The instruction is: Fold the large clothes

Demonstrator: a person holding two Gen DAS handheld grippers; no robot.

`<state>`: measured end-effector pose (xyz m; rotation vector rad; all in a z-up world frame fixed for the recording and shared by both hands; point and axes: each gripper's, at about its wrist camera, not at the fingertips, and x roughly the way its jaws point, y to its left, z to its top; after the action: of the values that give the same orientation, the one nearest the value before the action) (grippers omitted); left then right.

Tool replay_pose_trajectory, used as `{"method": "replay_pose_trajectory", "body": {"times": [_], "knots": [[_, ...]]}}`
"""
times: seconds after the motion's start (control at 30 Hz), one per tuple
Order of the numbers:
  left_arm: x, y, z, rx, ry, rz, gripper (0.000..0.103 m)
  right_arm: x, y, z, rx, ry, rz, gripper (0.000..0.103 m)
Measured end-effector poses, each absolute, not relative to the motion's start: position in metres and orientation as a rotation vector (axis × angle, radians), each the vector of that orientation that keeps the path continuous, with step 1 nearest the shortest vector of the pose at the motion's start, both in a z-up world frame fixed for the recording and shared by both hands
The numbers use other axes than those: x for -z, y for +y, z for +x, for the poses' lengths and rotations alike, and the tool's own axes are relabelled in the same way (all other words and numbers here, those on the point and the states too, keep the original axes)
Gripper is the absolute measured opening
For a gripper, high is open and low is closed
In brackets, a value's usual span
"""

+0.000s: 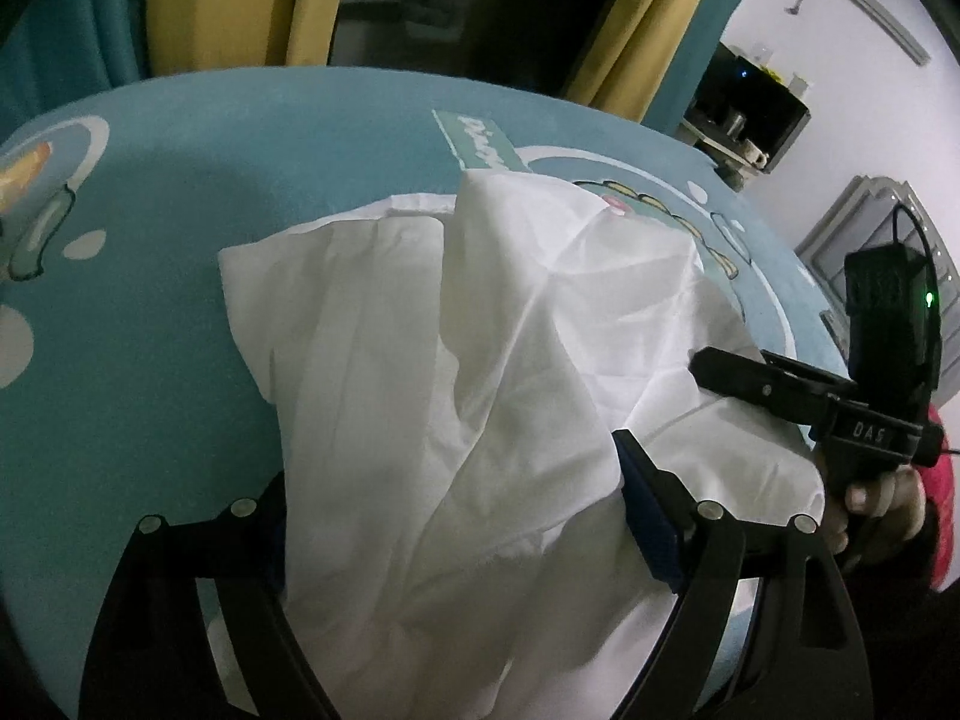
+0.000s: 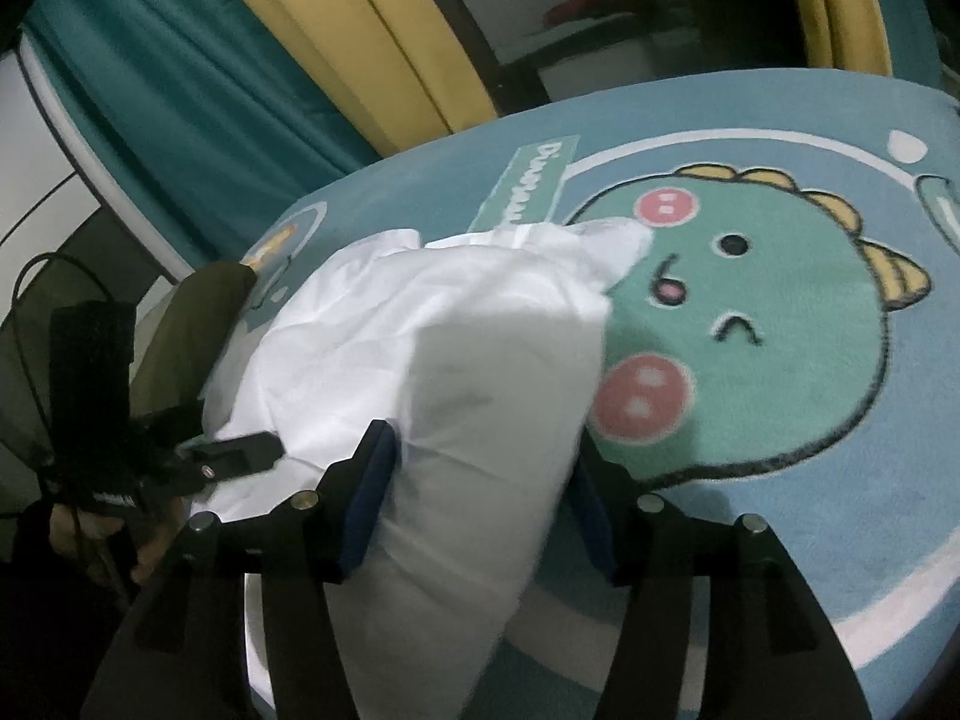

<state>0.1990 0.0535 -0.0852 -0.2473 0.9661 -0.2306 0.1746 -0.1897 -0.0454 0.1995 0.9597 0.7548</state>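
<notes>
White garment drapes between both claws, hiding the left claw pads and grip; right claw stands part-open, its grip unclear.

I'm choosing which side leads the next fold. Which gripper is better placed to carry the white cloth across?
Probably the left gripper: the white garment drapes broadly between its fingers. The right gripper straddles only a narrower bunched fold near the dinosaur blanket.

Home bedroom, dinosaur blanket, yellow curtains
</notes>
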Motion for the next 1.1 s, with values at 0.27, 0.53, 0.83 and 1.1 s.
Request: {"method": "replay_pose_trajectory", "body": {"times": [0.27,0.53,0.83,1.1], "knots": [[0.089,0.047,0.198,0.372,0.921,-0.321,0.041,0.041,-0.176,0.165,-0.758,0.927,0.15,0.032],[0.091,0.046,0.191,0.409,0.903,-0.348,0.037,0.047,-0.195,0.161,-0.717,0.963,0.215,0.051],[0.084,0.046,0.186,0.404,0.842,-0.33,0.029,0.029,-0.178,0.159,-0.756,0.892,0.207,0.024],[0.05,0.069,0.188,0.422,0.739,-0.362,0.027,-0.028,-0.152,0.158,-0.775,0.746,0.091,0.023]]}}
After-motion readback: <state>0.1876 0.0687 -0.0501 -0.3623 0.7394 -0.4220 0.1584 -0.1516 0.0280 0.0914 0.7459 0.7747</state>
